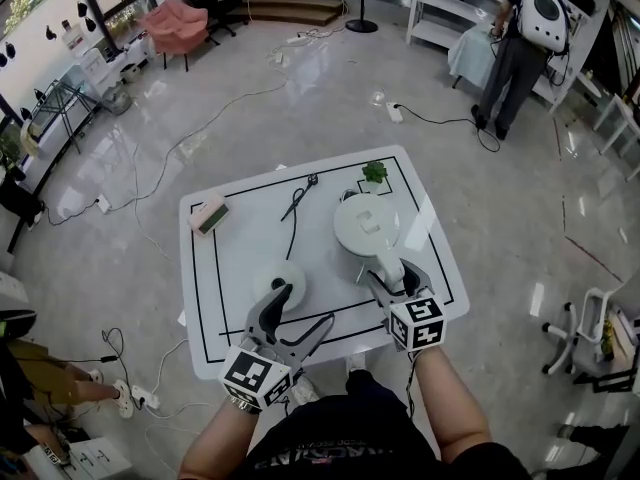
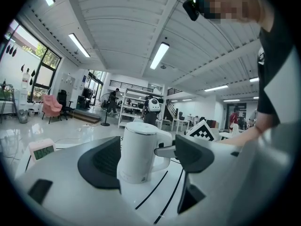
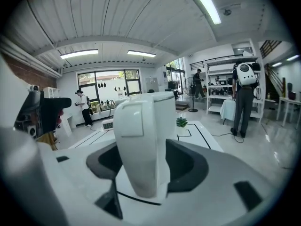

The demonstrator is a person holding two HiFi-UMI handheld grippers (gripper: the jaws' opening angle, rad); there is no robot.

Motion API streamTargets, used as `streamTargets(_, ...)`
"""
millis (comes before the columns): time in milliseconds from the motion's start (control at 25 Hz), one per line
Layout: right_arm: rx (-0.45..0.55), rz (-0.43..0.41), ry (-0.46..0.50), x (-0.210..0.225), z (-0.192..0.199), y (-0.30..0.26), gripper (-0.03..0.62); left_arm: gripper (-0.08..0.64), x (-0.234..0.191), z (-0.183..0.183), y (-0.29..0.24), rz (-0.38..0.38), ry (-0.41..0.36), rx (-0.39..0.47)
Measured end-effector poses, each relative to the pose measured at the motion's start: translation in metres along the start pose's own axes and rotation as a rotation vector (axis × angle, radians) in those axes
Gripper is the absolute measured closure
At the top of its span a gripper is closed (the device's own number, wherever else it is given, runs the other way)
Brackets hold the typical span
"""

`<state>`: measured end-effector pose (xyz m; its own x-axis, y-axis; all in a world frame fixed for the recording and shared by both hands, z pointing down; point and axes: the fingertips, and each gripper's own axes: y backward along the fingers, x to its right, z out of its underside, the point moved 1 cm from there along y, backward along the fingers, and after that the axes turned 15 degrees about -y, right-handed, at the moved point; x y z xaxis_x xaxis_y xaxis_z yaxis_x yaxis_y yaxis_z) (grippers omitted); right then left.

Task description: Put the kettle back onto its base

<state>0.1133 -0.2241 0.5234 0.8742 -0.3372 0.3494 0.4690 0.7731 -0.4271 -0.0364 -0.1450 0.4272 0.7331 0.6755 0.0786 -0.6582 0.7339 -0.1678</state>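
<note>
The right gripper (image 1: 392, 276) has its jaws spread wide on either side of the kettle (image 1: 365, 223) handle. In the right gripper view, the handle (image 3: 143, 140) fills the gap between the dark pads of the right gripper (image 3: 148, 165). It sits just beside both pads, but no firm squeeze shows. The kettle stands upright on the white table (image 1: 432, 230), lid closed, with the handle towards the person.

The left gripper (image 1: 300, 308) is also spread and holds nothing. One of its jaw tips lies over the near edge of the round base (image 1: 285, 276). The base is on the table to the left of the kettle and apart from it, so the kettle is not on it. A black cord (image 1: 295, 213) runs from the base towards the far side of the table.

The left gripper view looks past the open left gripper (image 2: 148, 160) to the kettle (image 2: 138, 149) and the right gripper's jaw at its handle. A small clock (image 1: 209, 215) sits near the table's left edge, and a green plant (image 1: 375, 172) sits at the far edge.
</note>
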Motion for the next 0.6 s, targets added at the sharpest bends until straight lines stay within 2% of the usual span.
streamTargets(200,0.012,0.009,-0.007,0.004,0.001,-0.004,0.379,0.207,-0.002,0.01,0.0,-0.007,0.019,-0.02)
streamTargets(320,0.016,0.013,0.029,0.002,0.002,-0.006,0.439,0.207,-0.003,0.014,-0.001,-0.012,0.026,-0.028)
streamTargets(600,0.032,0.026,0.03,0.001,0.004,-0.005,0.453,0.207,-0.006,0.015,-0.004,-0.013,0.028,-0.027)
